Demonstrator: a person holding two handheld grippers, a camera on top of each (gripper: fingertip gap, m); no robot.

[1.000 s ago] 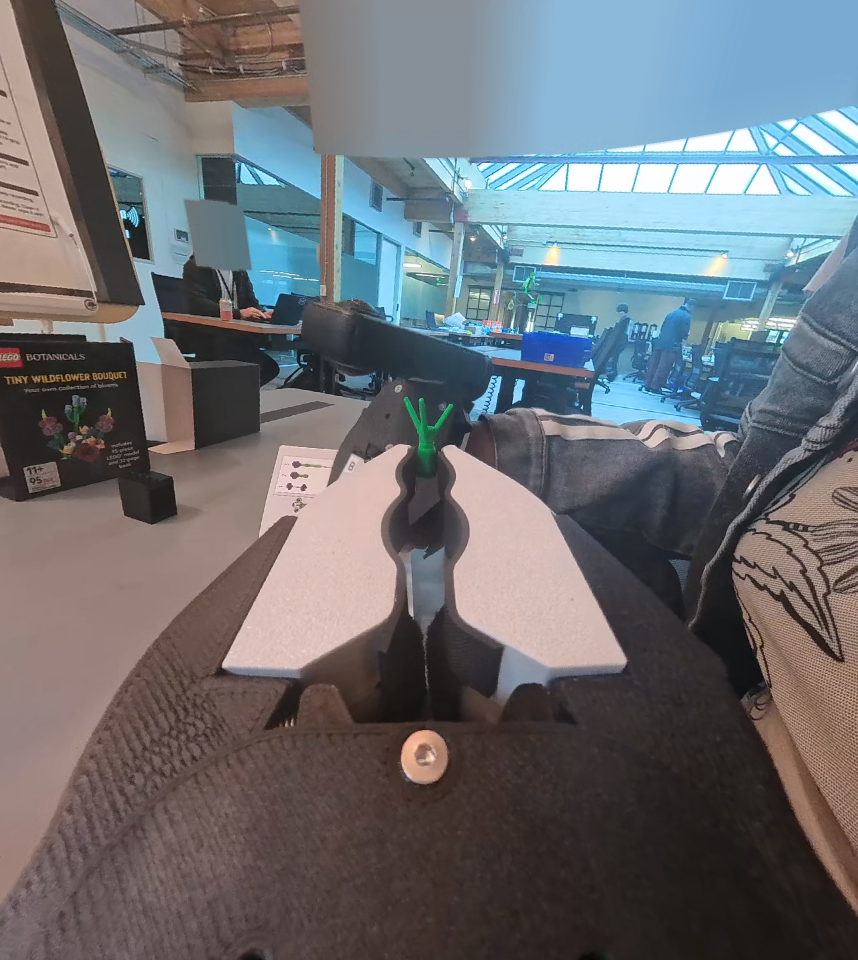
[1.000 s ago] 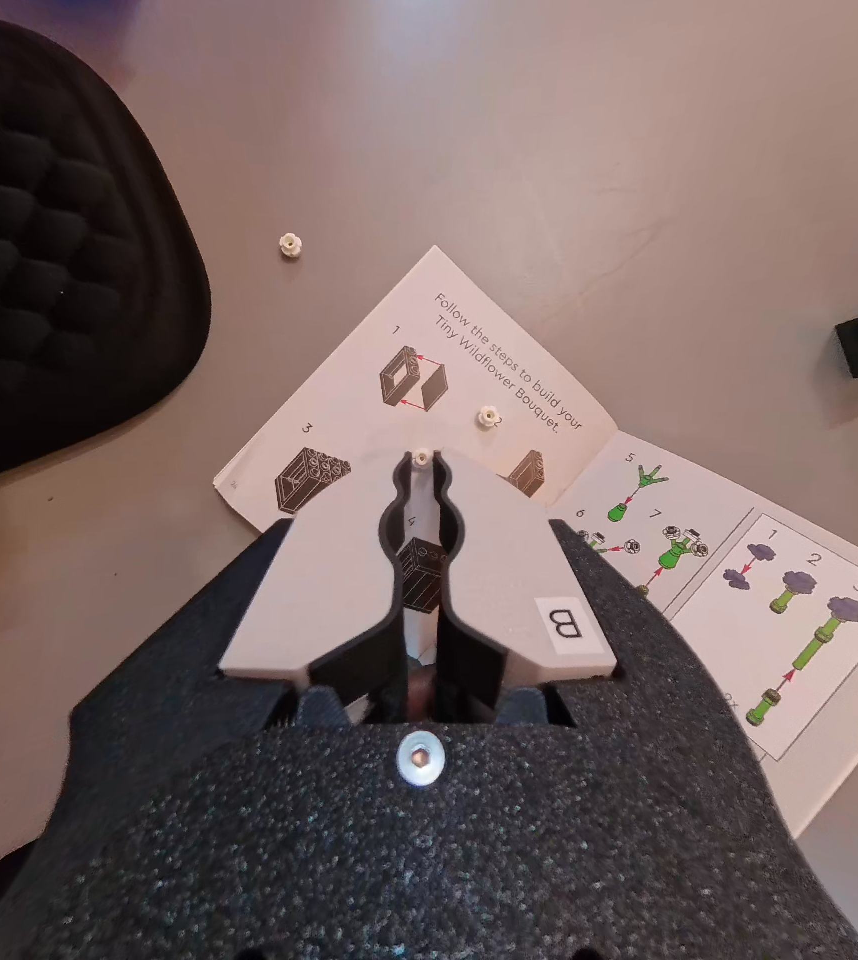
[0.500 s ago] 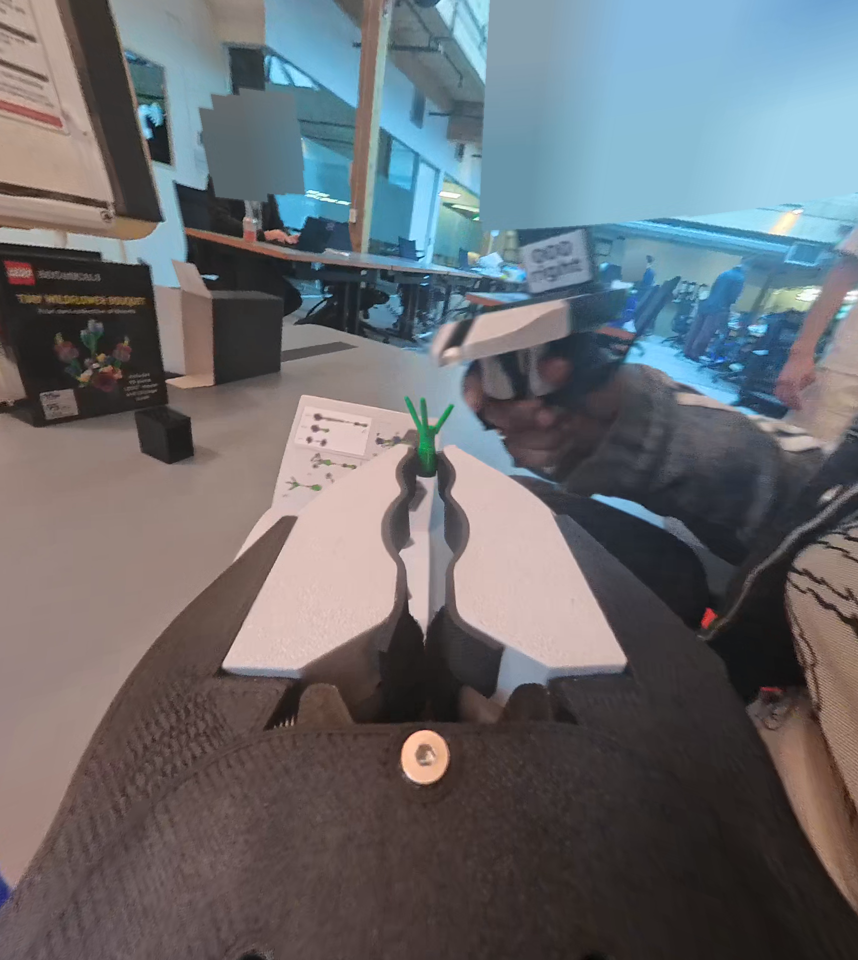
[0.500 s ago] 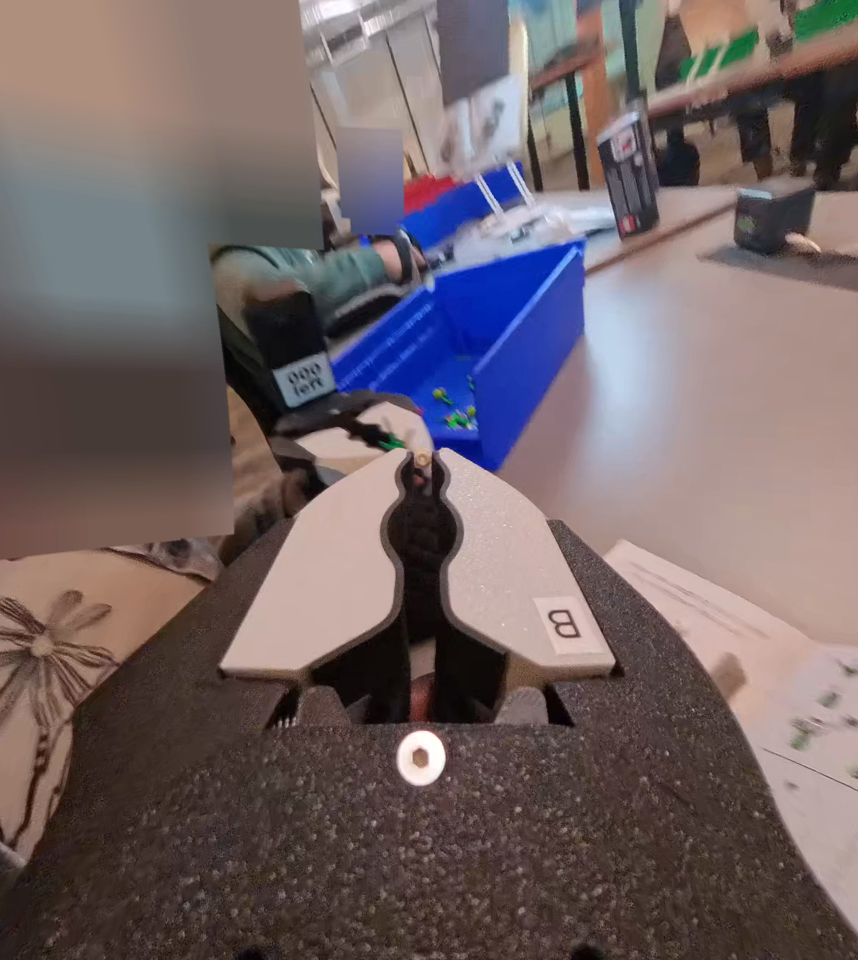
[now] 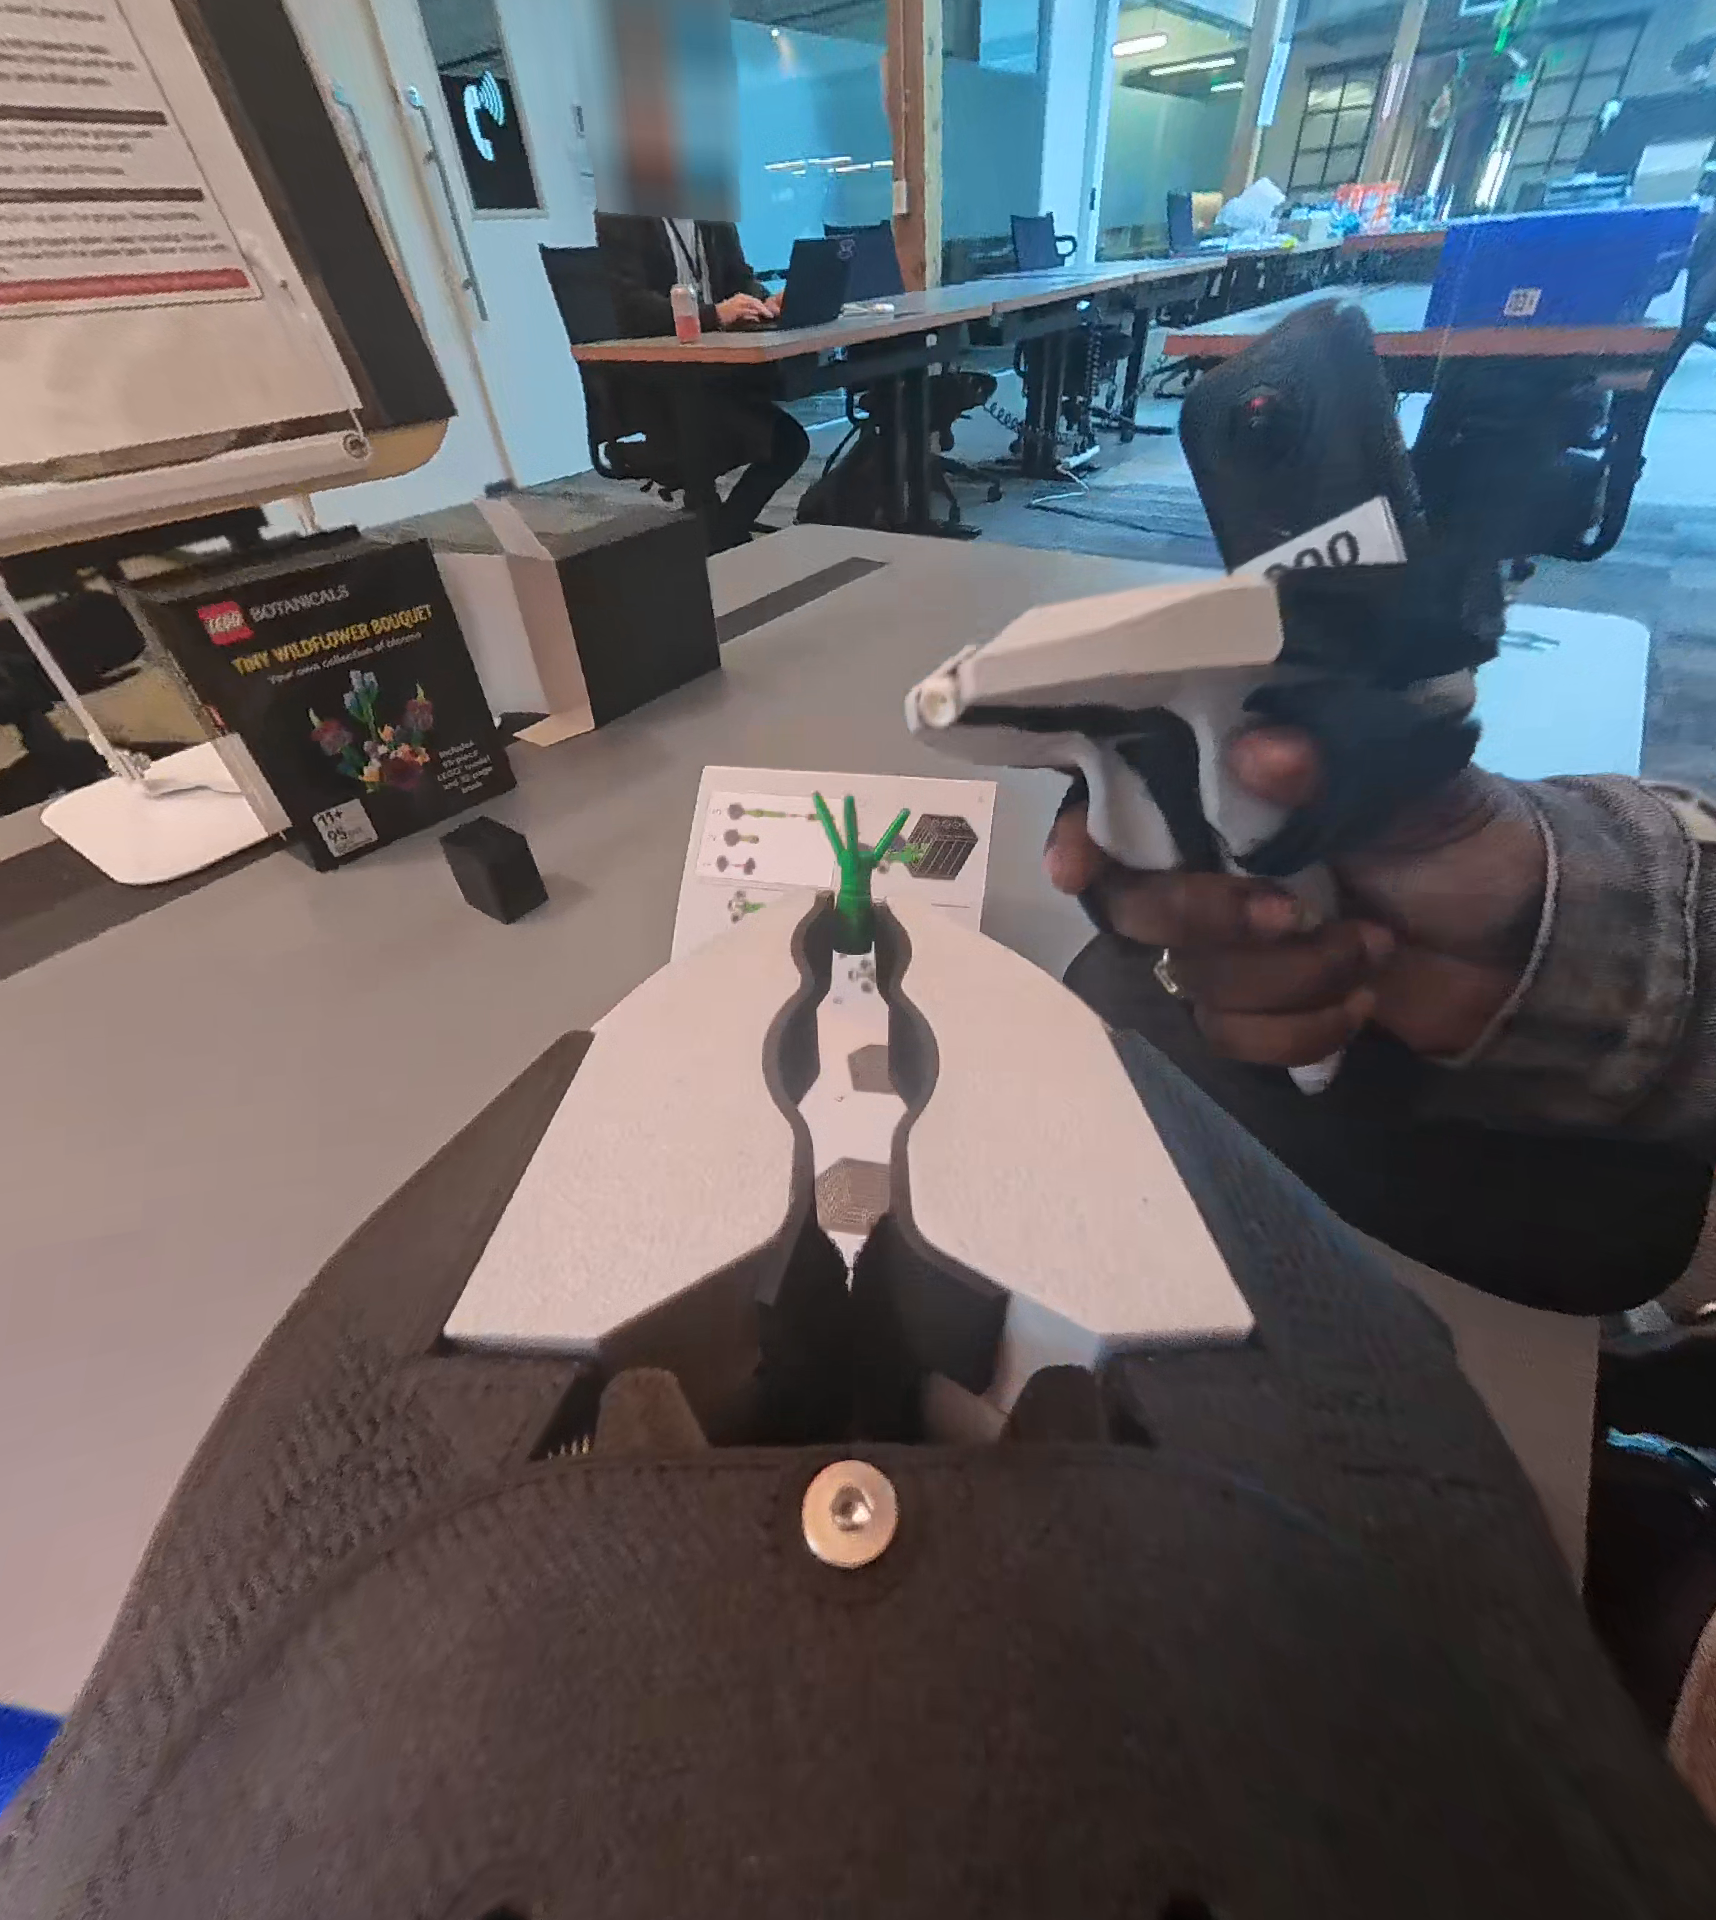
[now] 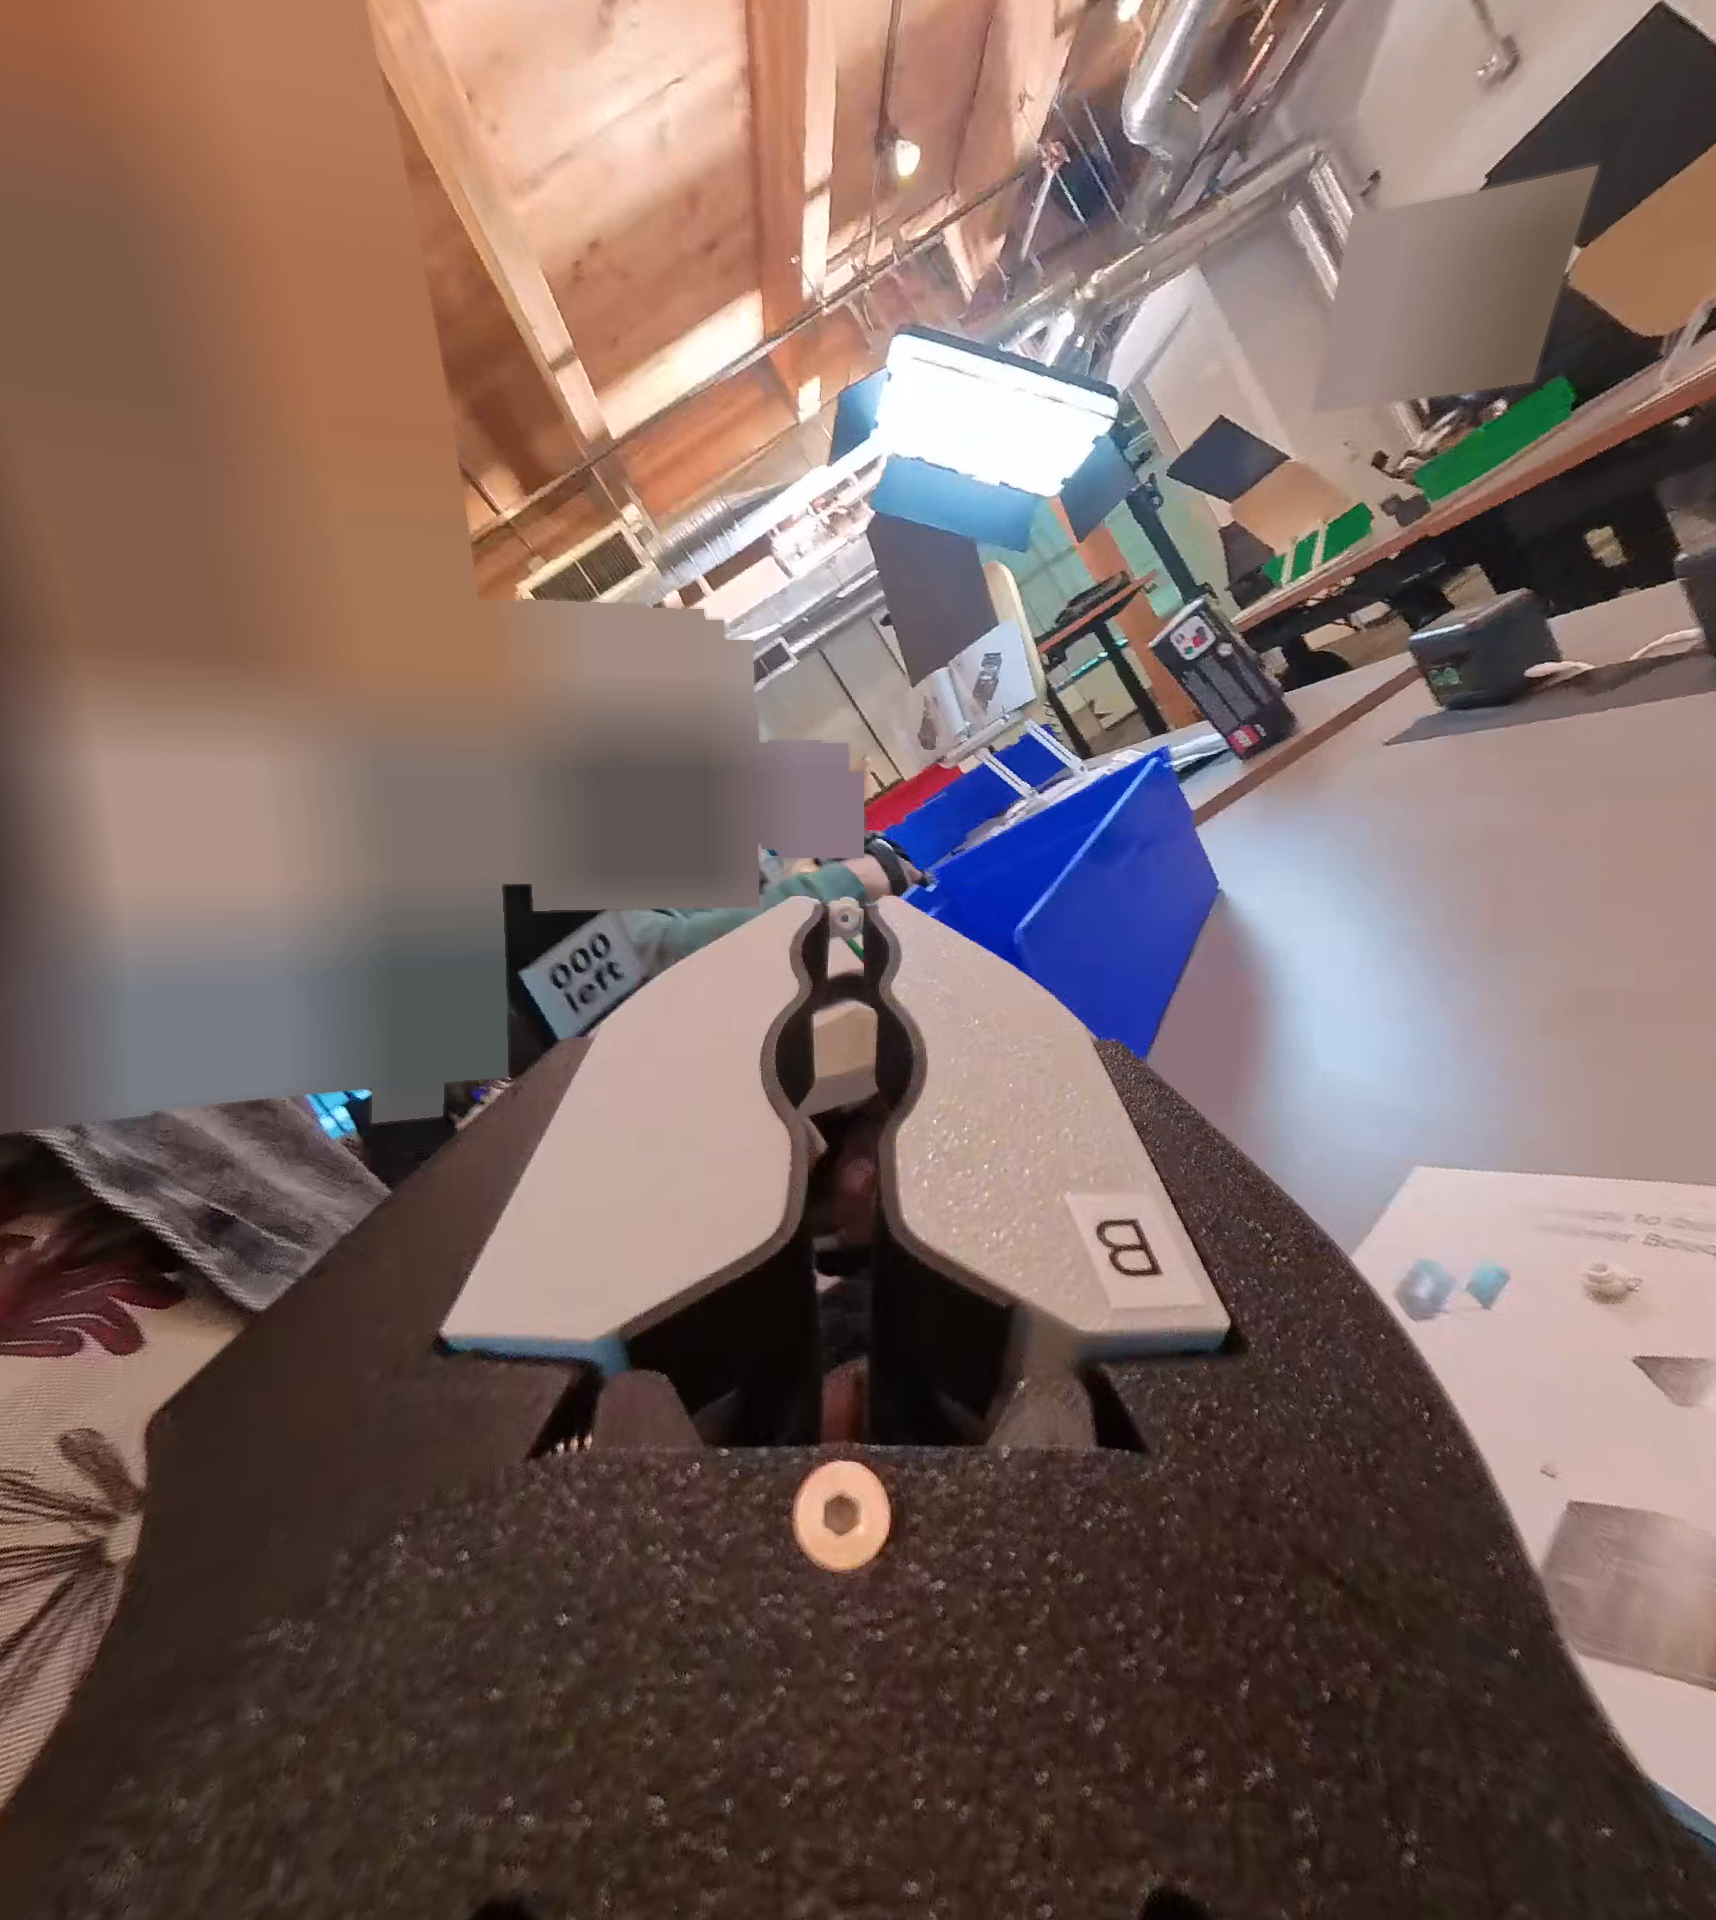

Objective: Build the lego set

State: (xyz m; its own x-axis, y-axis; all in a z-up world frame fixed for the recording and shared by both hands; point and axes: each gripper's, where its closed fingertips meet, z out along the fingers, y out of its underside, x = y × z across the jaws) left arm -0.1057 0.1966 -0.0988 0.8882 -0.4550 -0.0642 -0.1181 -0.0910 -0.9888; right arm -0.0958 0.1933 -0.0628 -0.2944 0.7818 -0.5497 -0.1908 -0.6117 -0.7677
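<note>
My left gripper (image 5: 852, 925) is shut on a green branched stem piece (image 5: 854, 862), which stands upright out of the fingertips above the table. My right gripper (image 6: 846, 914) is shut on a small white flower stud (image 6: 846, 916) at its fingertips. In the left wrist view the right gripper (image 5: 937, 707) shows up and to the right of the stem, a short gap away, its tip pointing left with the white stud (image 5: 934, 707) in it. The open instruction booklet (image 5: 895, 842) lies on the grey table; it also shows in the right wrist view (image 6: 1643, 1475).
A black set box (image 5: 334, 707) and a small black brick box (image 5: 492, 869) stand on the table to the left. A loose white stud (image 6: 1607, 1280) lies on the booklet. A blue bin (image 6: 1082, 894) stands beyond my right gripper. A document stand (image 5: 106, 312) rises at far left. Left and right tips are no more than a few centimetres apart.
My right gripper has lifted the white stud off the booklet and swung up toward the left gripper. The left gripper has tilted down a little, still holding the green stem.
</note>
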